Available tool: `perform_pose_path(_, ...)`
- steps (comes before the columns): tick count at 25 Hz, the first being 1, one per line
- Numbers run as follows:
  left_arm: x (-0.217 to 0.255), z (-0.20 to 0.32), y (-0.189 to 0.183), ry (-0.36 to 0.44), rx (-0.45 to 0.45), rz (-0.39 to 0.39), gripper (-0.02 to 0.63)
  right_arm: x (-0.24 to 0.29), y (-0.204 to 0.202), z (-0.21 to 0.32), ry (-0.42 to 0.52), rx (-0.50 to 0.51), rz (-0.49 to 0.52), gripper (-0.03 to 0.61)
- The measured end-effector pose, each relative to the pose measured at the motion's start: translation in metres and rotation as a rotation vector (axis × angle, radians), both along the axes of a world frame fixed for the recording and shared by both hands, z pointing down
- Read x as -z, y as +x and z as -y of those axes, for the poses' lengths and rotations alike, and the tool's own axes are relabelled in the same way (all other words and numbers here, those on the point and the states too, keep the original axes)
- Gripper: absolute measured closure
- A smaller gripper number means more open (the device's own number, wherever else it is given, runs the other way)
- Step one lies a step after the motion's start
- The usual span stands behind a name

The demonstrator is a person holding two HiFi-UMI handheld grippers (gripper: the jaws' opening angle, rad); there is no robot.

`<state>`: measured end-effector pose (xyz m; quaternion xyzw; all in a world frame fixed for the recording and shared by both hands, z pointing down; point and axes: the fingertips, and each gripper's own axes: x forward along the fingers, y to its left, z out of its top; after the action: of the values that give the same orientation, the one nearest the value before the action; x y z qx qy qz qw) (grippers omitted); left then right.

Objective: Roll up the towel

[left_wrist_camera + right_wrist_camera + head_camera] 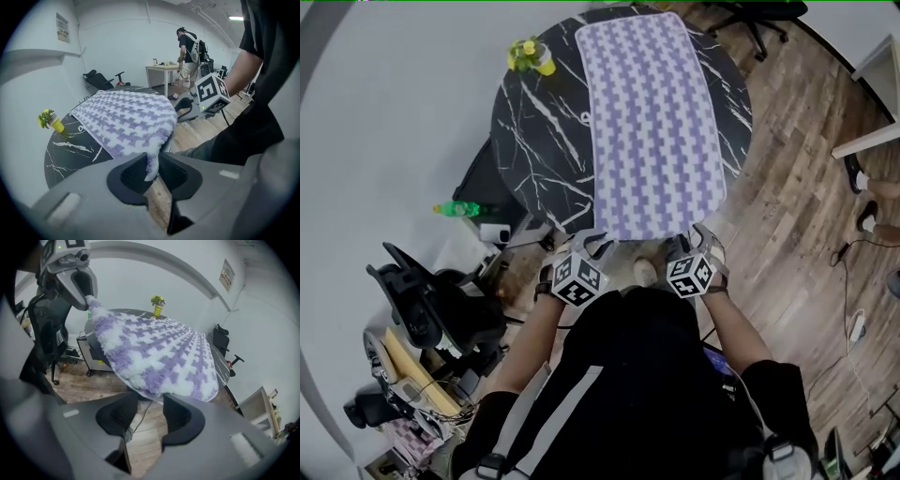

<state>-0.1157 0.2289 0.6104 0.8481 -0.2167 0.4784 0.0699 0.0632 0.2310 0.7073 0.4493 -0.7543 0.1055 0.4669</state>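
Purple-checked towel (654,122) lies flat along round tabletop (534,141), near end overhanging | left gripper (153,169) fingers narrow, pinching 1 near corner | right gripper (151,416) fingers apart just below the edge, empty | best: grip the matching corner, lift the 2 level for a straight roll | wall sign (62,28) unreadable

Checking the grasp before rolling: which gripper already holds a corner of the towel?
The left gripper: a corner of the towel is pinched between its jaws. The right gripper is open, with nothing between its jaws.
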Motion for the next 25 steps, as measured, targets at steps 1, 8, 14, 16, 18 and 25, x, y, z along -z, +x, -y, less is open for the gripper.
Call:
perform_pose_path(1,-0.002,-0.001,-0.001,-0.004,0.0,0.001,0.535,0.002,0.003,0.002,0.006,-0.01,0.001,0.419)
perform_pose_path(8,-0.014,0.0,-0.005,-0.017,0.032,-0.036,0.534,0.033,0.025,-0.003,0.056,0.011,-0.007,0.565)
perform_pose_path(14,-0.009,0.002,0.002,0.003,0.049,-0.068,0.534,0.073,0.041,0.0,0.147,0.073,-0.063,0.571)
perform_pose_path(16,-0.003,0.012,0.002,0.009,0.064,-0.072,0.534,0.084,0.042,0.012,0.168,0.087,-0.078,0.571)
perform_pose_path(18,0.003,0.024,0.0,0.008,0.09,-0.071,0.534,0.094,0.042,0.028,0.178,0.105,-0.091,0.569)
perform_pose_path(25,0.01,0.085,-0.002,0.004,0.156,-0.032,0.534,0.107,0.045,0.094,0.112,0.146,-0.062,0.571)
